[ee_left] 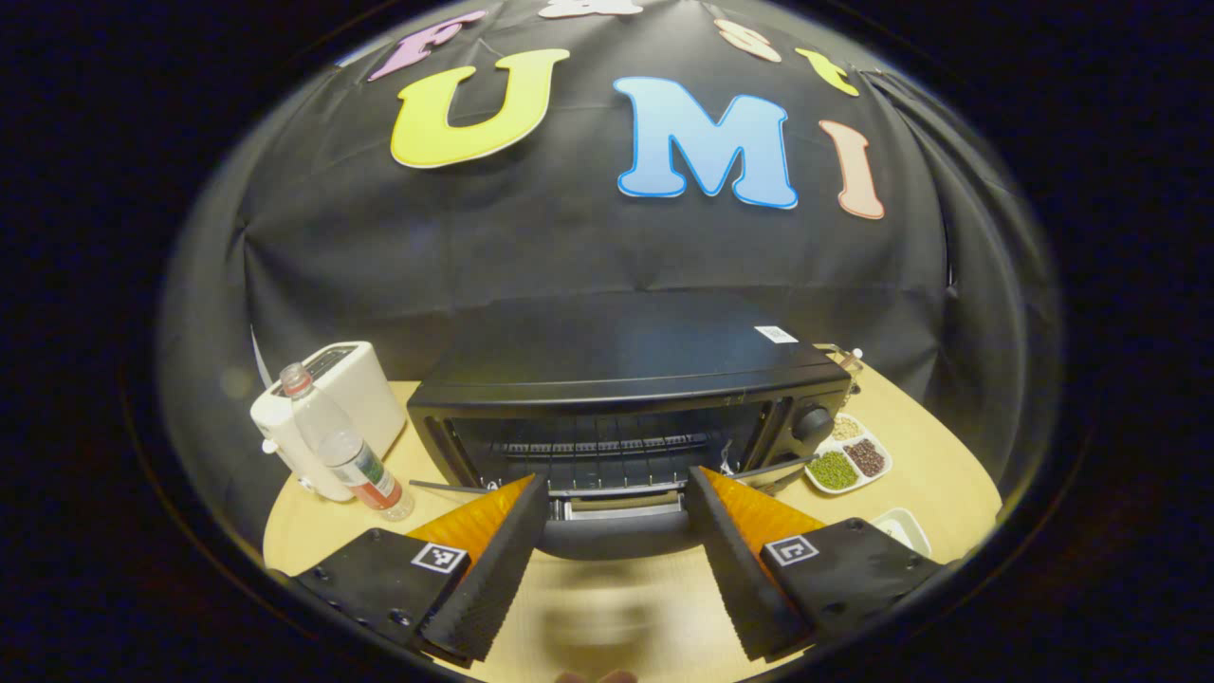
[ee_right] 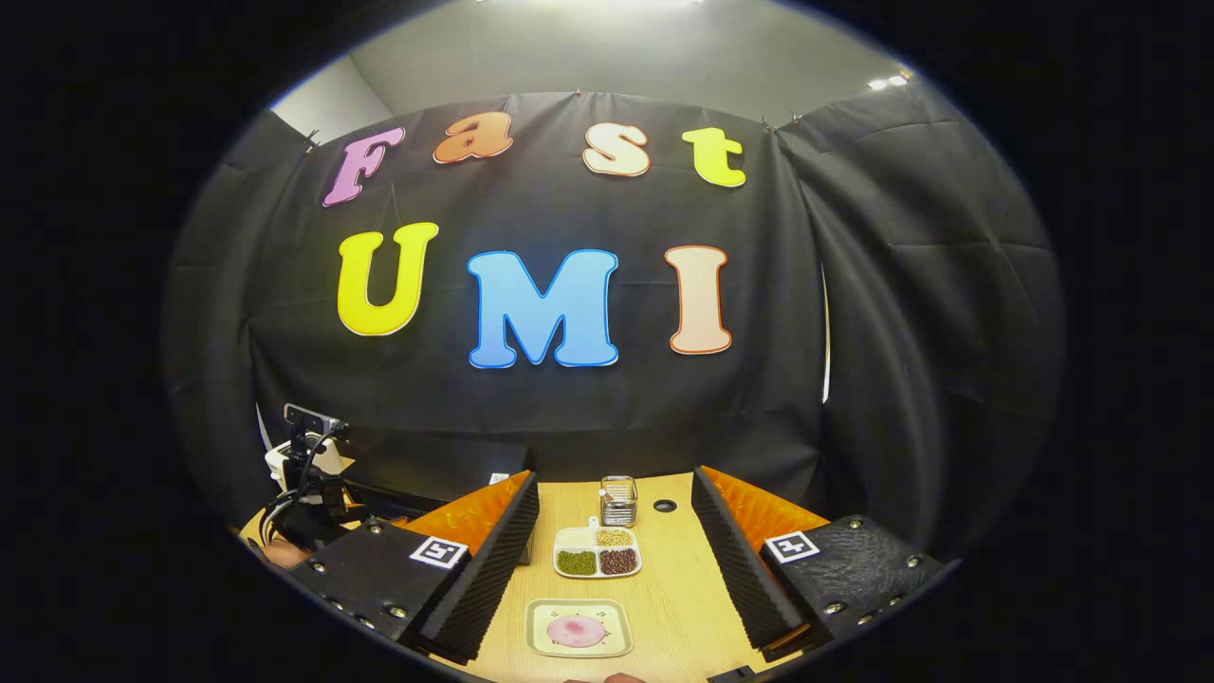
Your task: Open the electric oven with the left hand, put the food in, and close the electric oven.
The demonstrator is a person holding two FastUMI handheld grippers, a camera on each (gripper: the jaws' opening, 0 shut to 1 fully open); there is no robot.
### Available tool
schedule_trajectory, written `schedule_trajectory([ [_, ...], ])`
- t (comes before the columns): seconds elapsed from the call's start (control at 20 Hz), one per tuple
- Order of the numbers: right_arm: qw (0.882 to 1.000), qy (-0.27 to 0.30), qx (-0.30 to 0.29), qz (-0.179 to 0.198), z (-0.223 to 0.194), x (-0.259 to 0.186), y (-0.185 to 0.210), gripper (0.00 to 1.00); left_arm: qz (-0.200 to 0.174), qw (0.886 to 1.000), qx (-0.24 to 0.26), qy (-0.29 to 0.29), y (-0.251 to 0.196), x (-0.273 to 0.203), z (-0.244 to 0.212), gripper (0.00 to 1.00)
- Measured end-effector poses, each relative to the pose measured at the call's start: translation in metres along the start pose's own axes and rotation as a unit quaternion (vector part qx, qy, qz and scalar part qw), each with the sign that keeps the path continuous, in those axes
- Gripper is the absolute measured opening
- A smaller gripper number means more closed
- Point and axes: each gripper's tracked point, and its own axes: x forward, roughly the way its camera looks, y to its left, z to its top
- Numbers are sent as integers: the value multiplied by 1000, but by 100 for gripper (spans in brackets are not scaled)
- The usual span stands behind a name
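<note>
Left tool [ee_left: 615,531] has its fingers spread wide apart and gripping nothing, aimed straight at the electric oven [ee_left: 631,394], which sits at the back of the table [ee_left: 626,617] against the booth wall. Between the two fingers lies the oven door [ee_left: 607,526], hinged down and out toward the camera, so the cavity and its wire rack [ee_left: 607,446] stand open; the door's long edge runs crosswise to the fingers. Right tool [ee_right: 616,560] is likewise spread and empty. Dead ahead of it, low between its fingers, the food [ee_right: 577,630] rests on a small square plate [ee_right: 545,643], with a divided dish of beans [ee_right: 597,552] just beyond. From that plate the oven lies off to the left. By my reading the opening is done, the right tool is the nearer one to the food, and the coming move is a downward reach for the plate, then a carry leftward into the cavity
</note>
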Motion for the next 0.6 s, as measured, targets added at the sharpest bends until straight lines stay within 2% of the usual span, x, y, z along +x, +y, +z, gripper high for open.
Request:
schedule_trajectory([
  [0.05,1000,1,1,1,-1,0,1,98,0,1000,2,-1,-1,-2,-3,93],
  [0.4,1000,13,-4,2,-7,-5,4,98,2,1000,21,9,-5,-22,-40,92],
  [0.5,1000,18,-3,6,-10,-4,6,98,1,999,25,21,-6,-27,-56,100],
  [0.6,1000,21,-3,10,-10,-5,10,98,-5,999,33,40,-9,-31,-76,100],
])
